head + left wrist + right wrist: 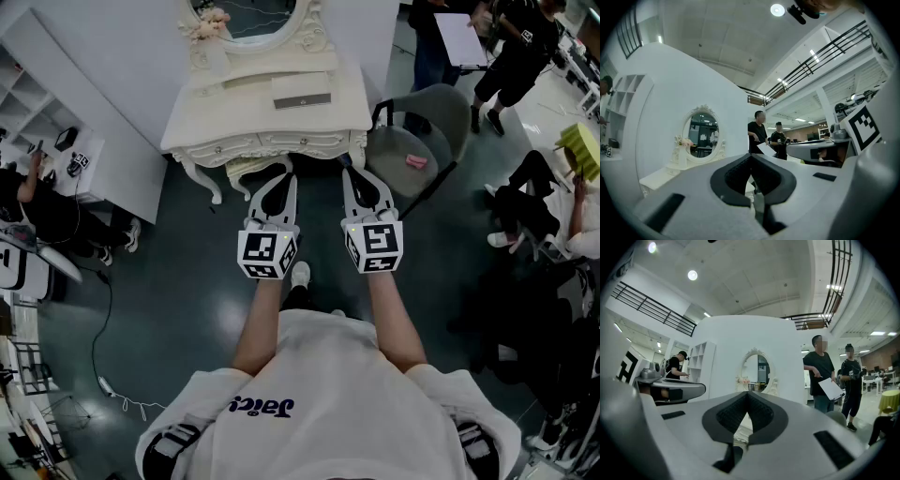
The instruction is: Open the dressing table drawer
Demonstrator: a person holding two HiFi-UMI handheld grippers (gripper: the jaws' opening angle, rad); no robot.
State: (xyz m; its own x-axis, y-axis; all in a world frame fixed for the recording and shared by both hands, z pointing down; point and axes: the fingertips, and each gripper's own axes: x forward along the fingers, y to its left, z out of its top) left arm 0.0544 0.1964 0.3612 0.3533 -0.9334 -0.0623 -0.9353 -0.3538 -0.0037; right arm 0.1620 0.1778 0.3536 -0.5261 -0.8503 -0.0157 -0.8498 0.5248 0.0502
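Observation:
The cream dressing table [272,103] with its oval mirror [251,21] stands straight ahead. Its drawer front [286,143] with small knobs faces me. Both grippers are held level, side by side, just short of that front and touching nothing. My left gripper [287,178] is shut and empty, tips meeting. My right gripper [348,174] is shut and empty too. In the left gripper view the shut tips [751,155] point past the mirror [701,136]. From the right gripper view, the shut tips [748,393] sit below the mirror [757,371].
A cream stool [251,169] is tucked under the table. A grey-green chair [422,141] stands close on the right. White shelving [37,112] runs along the left. People stand at the back right [511,56] and sit at both sides. A cable [103,375] lies on the floor.

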